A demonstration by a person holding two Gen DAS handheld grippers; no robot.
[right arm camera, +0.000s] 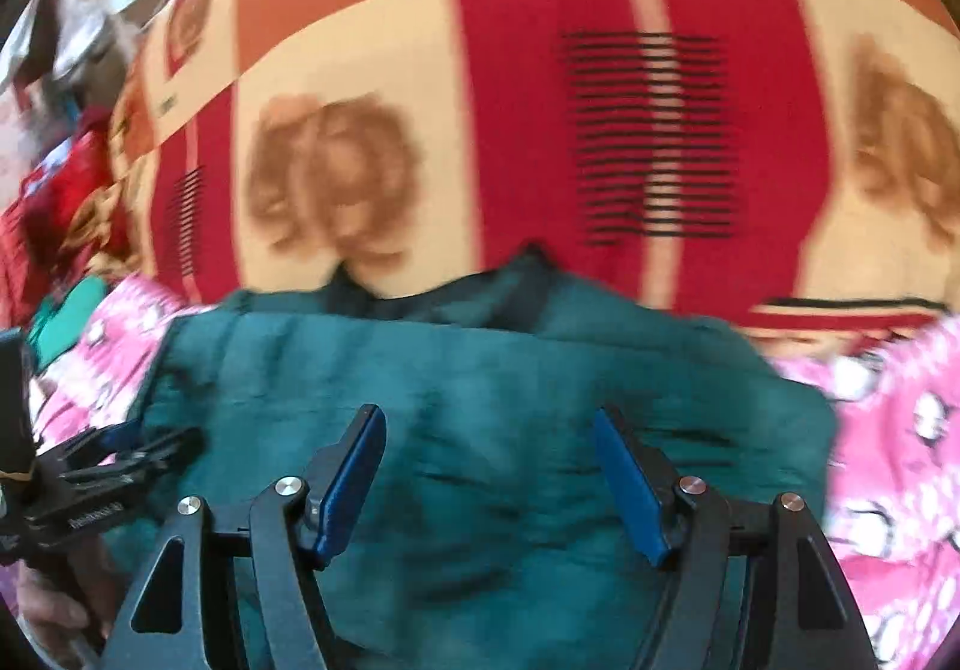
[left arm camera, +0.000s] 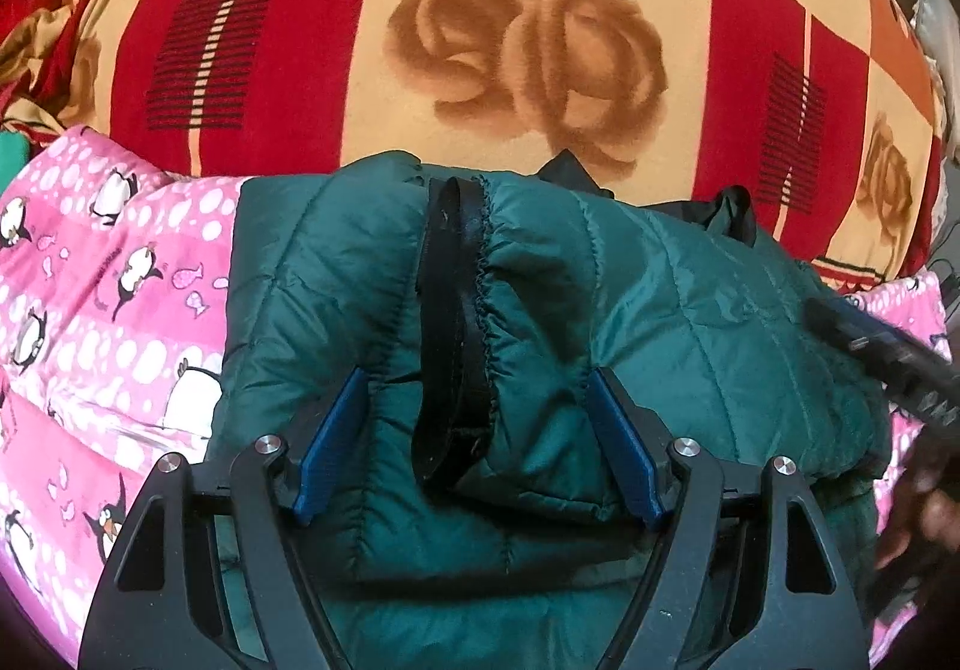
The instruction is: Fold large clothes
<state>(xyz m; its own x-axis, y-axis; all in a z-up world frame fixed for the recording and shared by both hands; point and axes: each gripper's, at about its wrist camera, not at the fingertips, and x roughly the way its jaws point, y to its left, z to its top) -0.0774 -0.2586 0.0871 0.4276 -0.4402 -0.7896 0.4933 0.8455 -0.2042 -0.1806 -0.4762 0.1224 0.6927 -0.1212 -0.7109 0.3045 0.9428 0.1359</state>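
A dark green quilted jacket [left arm camera: 690, 298] lies folded in a bundle on the bed. A sleeve end with a black cuff [left arm camera: 450, 310] lies on top of it. My left gripper [left arm camera: 475, 375] straddles that sleeve fold. Its blue pads [left arm camera: 333, 430] stand wide apart and the puffy fabric bulges between them without being pinched. In the blurred right wrist view the same jacket [right arm camera: 480, 370] fills the lower middle. My right gripper [right arm camera: 489, 411] hovers open over it with nothing between its fingers.
A pink penguin-print quilt [left arm camera: 108, 280] lies under the jacket and shows on both sides [right arm camera: 900, 430]. Beyond it spreads a red, orange and cream rose-patterned blanket [left arm camera: 480, 40]. A person's hand [left arm camera: 924, 502] shows at the right edge. Crumpled clothes [left arm camera: 36, 46] pile up at far left.
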